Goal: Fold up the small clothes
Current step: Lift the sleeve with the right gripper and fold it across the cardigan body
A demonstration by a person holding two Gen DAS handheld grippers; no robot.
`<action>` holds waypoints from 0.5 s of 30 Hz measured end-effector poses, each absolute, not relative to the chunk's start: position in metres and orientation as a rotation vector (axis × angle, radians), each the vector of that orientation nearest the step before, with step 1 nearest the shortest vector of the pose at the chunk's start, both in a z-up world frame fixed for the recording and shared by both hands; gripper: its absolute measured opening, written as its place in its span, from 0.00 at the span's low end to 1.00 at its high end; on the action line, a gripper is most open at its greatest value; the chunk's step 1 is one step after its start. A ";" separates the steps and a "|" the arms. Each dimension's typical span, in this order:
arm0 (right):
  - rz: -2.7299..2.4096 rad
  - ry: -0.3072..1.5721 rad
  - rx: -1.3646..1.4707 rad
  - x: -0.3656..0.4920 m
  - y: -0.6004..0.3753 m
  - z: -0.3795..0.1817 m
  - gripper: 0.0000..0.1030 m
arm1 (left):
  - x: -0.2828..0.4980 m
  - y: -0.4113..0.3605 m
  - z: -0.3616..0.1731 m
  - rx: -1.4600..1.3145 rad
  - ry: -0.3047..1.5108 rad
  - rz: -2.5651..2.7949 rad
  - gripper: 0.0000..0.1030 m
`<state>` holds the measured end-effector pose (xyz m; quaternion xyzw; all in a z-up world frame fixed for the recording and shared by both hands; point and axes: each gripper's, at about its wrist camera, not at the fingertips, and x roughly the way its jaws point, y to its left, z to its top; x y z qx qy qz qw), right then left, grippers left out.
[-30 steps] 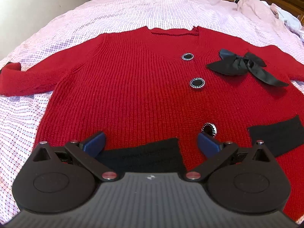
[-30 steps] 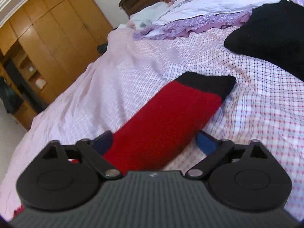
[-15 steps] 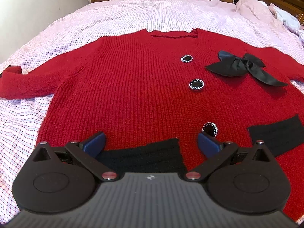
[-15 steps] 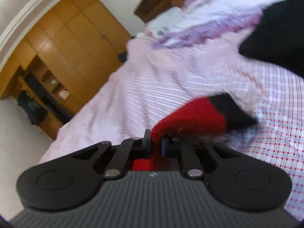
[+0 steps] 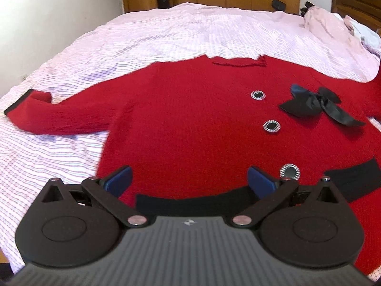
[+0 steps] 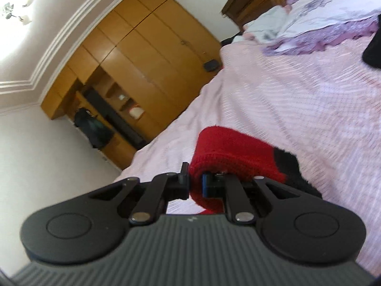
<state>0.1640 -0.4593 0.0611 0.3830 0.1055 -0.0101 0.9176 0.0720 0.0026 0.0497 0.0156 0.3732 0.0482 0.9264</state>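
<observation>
Red knit cardigan [image 5: 190, 128] lies face up on the pink checked bedspread [image 5: 166, 33], with one black bow [image 5: 314, 104] and three round buttons [image 5: 271, 126]. Left gripper [image 5: 189, 178] hovers spread over its hem; right gripper [image 6: 195, 182] pinches one black-cuffed sleeve [image 6: 235, 152].

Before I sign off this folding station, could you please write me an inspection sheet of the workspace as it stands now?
Surface: bed with pink checked sheet, rumpled.
Job's things: red cardigan spread front up, three buttons, black bow; left sleeve out flat; right sleeve lifted.
Clutter: purple and white bedding piled by the headboard; a black garment at the edge.
Grippers: left gripper open above the hem, holding nothing; right gripper shut on the right sleeve.
Cables: nothing seen.
Surroundings: wooden wardrobe, white walls.
</observation>
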 end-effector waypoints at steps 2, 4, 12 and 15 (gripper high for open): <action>-0.001 0.219 0.780 0.166 -0.443 0.067 0.12 | 0.072 0.010 0.053 0.027 0.762 0.109 1.00; 0.016 0.223 0.760 0.170 -0.426 0.071 0.12 | 0.070 0.018 0.057 0.022 0.756 0.116 1.00; 0.080 0.247 0.701 0.188 -0.373 0.081 0.12 | 0.067 0.047 0.061 -0.017 0.752 0.133 1.00; 0.111 0.249 0.683 0.195 -0.352 0.087 0.12 | 0.067 0.057 0.060 -0.037 0.747 0.141 1.00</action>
